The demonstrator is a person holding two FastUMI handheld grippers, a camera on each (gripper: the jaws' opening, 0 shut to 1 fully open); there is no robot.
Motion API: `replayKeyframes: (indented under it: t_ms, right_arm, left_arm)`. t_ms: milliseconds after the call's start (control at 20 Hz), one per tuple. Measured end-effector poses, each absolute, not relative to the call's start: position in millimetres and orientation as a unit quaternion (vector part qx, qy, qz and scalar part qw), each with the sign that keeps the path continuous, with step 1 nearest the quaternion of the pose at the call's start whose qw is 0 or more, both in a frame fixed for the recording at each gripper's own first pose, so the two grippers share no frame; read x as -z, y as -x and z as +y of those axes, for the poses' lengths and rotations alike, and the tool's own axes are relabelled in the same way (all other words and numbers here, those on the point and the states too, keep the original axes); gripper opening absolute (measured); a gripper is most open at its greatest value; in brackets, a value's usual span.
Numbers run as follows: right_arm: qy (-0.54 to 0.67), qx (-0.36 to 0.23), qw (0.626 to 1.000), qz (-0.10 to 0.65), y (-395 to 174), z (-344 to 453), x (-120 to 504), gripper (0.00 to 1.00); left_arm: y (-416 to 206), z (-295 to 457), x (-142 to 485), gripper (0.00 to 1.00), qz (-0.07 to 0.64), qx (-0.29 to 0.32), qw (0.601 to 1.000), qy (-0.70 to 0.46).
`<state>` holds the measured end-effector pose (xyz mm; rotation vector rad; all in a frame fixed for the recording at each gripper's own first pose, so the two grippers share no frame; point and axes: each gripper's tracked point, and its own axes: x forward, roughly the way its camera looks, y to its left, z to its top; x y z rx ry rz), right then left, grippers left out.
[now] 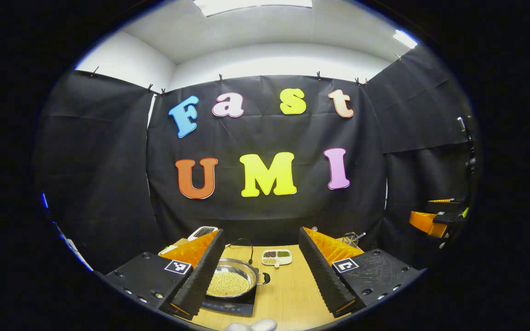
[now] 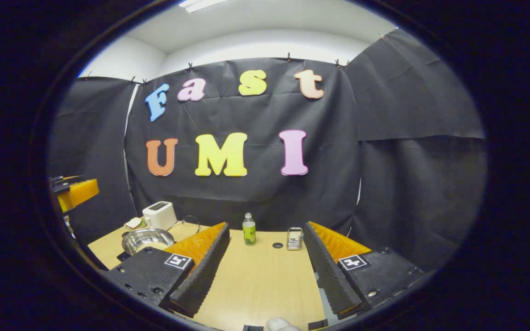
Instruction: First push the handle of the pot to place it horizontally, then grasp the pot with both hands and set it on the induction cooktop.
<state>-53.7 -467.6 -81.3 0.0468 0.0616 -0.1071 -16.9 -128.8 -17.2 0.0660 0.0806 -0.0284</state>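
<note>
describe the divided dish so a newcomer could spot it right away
Start at the light wooden table and find the round steel pot of yellow beans. Just right of it, toward the black wall, lies a small white divided dish, alone in holding separate dark, green and pale portions.

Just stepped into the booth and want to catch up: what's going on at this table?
A person holds two grippers above a wooden table, both open and empty. The left gripper looks down at a steel pot of yellow beans already sitting on the induction cooktop. The right gripper faces bare tabletop, the pot off to its left.
</note>
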Motion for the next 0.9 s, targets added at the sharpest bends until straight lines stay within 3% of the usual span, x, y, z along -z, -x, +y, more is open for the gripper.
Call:
replayKeyframes:
  t_ms: [900]
  right_arm:
    - [-0.037,0.046,0.998,0.018,71.3,-496.1,79.3,1.0]
  left_arm:
    - [18.9,-149.1,19.9,0.95,0.027,0.006,0.999,-0.04]
